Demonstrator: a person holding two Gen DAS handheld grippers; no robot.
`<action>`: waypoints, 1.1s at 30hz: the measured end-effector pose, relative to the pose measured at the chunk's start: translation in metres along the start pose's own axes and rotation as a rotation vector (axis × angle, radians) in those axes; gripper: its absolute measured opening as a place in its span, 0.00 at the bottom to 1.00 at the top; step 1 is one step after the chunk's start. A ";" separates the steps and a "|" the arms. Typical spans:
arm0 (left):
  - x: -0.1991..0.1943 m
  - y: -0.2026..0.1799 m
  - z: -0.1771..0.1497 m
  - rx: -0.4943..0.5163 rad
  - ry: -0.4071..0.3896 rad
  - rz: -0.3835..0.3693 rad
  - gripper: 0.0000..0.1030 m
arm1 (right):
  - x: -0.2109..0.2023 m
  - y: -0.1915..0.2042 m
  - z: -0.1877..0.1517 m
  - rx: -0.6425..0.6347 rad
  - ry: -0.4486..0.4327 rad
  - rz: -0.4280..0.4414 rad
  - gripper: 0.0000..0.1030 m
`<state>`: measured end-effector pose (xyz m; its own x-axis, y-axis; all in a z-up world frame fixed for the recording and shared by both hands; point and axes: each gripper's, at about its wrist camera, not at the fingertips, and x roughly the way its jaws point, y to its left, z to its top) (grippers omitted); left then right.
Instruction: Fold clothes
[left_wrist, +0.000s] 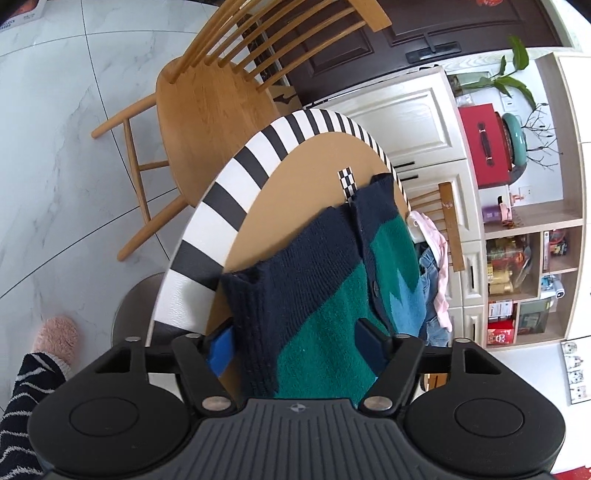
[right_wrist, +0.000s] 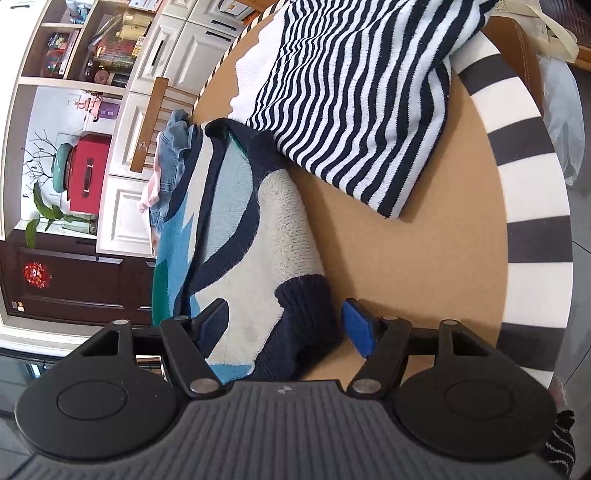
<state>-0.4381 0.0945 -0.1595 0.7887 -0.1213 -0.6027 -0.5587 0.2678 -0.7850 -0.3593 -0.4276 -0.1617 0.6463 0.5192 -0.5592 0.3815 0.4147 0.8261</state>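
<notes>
- Lying on the round table (left_wrist: 236, 199) with its black-and-white striped rim, the knitted cardigan (left_wrist: 317, 295) in navy, green, blue and cream reaches toward both grippers.
- The left gripper (left_wrist: 299, 347) straddles the cardigan's navy ribbed edge; its blue pads (left_wrist: 221, 349) stand apart and whether they press the knit cannot be told.
- The right gripper (right_wrist: 284, 325) has a cream sleeve with a navy cuff (right_wrist: 306, 314) between its spread fingers; the right-hand pad (right_wrist: 358, 328) is clear of the cloth.
- A folded striped garment (right_wrist: 362, 99) lies beside the cardigan on the table.
- A wooden chair (left_wrist: 207, 99) stands past the table's rim.
- Jeans (left_wrist: 432, 288) hang over a second chair beyond the cardigan.
</notes>
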 end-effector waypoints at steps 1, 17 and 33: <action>0.000 0.000 0.001 0.009 0.000 0.006 0.56 | 0.001 0.001 0.000 -0.005 0.003 0.000 0.68; 0.006 -0.005 -0.003 0.133 0.021 0.107 0.08 | 0.005 0.018 0.001 -0.155 0.047 -0.087 0.05; -0.076 0.018 -0.039 0.125 0.075 0.125 0.07 | -0.061 -0.003 -0.019 -0.225 0.180 -0.183 0.05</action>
<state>-0.5179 0.0714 -0.1334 0.6912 -0.1490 -0.7071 -0.6111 0.4017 -0.6821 -0.4122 -0.4466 -0.1310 0.4462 0.5362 -0.7165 0.3123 0.6570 0.6862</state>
